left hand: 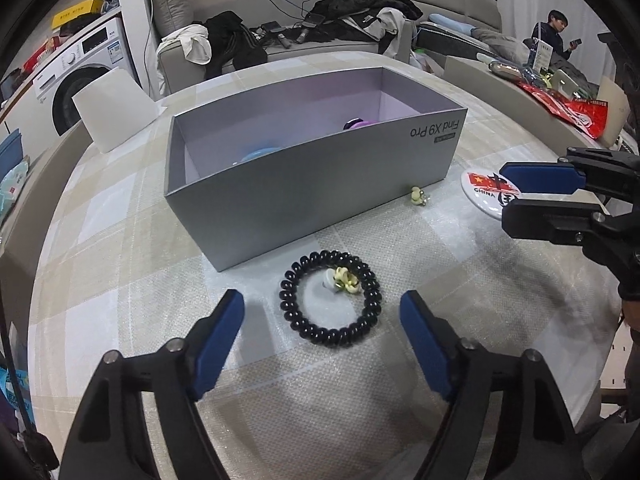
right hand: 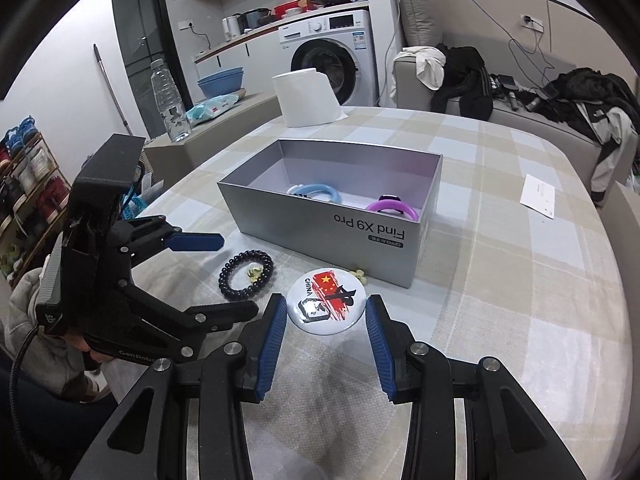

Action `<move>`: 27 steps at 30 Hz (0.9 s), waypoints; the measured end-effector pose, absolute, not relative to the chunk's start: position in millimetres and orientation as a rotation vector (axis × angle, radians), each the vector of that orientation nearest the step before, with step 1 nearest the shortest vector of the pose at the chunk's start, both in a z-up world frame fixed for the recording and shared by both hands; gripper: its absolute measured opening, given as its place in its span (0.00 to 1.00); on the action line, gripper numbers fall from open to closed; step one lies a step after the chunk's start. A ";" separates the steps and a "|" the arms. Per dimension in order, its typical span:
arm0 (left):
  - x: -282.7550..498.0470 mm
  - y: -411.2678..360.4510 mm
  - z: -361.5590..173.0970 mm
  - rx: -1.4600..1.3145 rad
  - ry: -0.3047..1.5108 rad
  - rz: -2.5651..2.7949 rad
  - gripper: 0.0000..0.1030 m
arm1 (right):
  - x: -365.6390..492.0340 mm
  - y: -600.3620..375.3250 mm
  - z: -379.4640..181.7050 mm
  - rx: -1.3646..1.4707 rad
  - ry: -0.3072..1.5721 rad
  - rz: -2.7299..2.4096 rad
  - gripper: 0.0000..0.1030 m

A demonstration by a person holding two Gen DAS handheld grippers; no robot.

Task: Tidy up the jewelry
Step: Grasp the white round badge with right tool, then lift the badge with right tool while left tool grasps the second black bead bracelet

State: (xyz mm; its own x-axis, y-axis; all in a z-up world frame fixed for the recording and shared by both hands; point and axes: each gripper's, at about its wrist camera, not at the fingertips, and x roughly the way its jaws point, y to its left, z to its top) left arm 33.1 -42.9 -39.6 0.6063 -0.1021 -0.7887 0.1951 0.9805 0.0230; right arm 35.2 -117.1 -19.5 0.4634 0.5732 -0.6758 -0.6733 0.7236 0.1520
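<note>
Left gripper (left hand: pixel 322 312): jaws partly open and empty, its blue pads (left hand: pixel 218 330) standing either side of, and short of, the black beaded bracelet (left hand: pixel 330 299), which they do not touch. The bracelet lies flat on the checked tablecloth (left hand: pixel 120 264) toward the near edge of the table, just before the near long wall of the grey box (left hand: pixel 304 184). Inside its ring rests a small yellow-flower earring (left hand: pixel 342 279) with a pale bead. Right gripper (right hand: pixel 326 320): jaws narrowly open and empty, held just above the cloth, the ribbed blue pads (right hand: pixel 272 344) flanking the near rim of the round white badge (right hand: pixel 328 300) without pressing on it; the badge, printed with a red flag and the word CHINA, lies flat before the box's near right corner. A second yellow-flower earring (right hand: pixel 360 275) lies against the foot of the box's near wall, between badge and box. The box stands open-topped about the middle of the table, its lettered wall facing the grippers; within it lie a light-blue ring (right hand: pixel 316 192) toward the left end and a purple ring (right hand: pixel 394 206) toward the right end. Beyond the box, at the far left corner of the table, stands a white upright container (right hand: pixel 308 96); a white card (right hand: pixel 538 196) lies near the right edge. Background: washing machine (right hand: pixel 332 60) and a sofa (right hand: pixel 520 116) strewn with clothes.
</note>
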 end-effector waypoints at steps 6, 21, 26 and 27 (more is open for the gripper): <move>29.1 -41.5 -36.4 0.092 0.888 -0.210 0.42 | 34.0 -116.7 -18.8 -0.144 0.769 0.772 0.38; 26.5 -41.6 -24.3 0.072 0.829 -0.230 0.39 | 43.4 -119.3 -27.6 -0.149 0.813 0.744 0.31; 23.2 -36.9 -15.8 0.044 0.776 -0.233 0.39 | 44.6 -113.9 -37.7 -0.162 0.854 0.758 0.50; 22.9 -35.9 -14.1 0.038 0.764 -0.226 0.39 | 44.1 -110.5 -40.5 -0.173 0.861 0.760 0.51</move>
State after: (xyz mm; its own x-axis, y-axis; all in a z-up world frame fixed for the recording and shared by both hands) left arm 22.9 -35.9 -14.1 0.6992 -0.1894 -0.6894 0.2169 0.9750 -0.0479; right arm 44.1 -110.5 -40.5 0.4116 0.5342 -0.7384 -0.6669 0.7288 0.1555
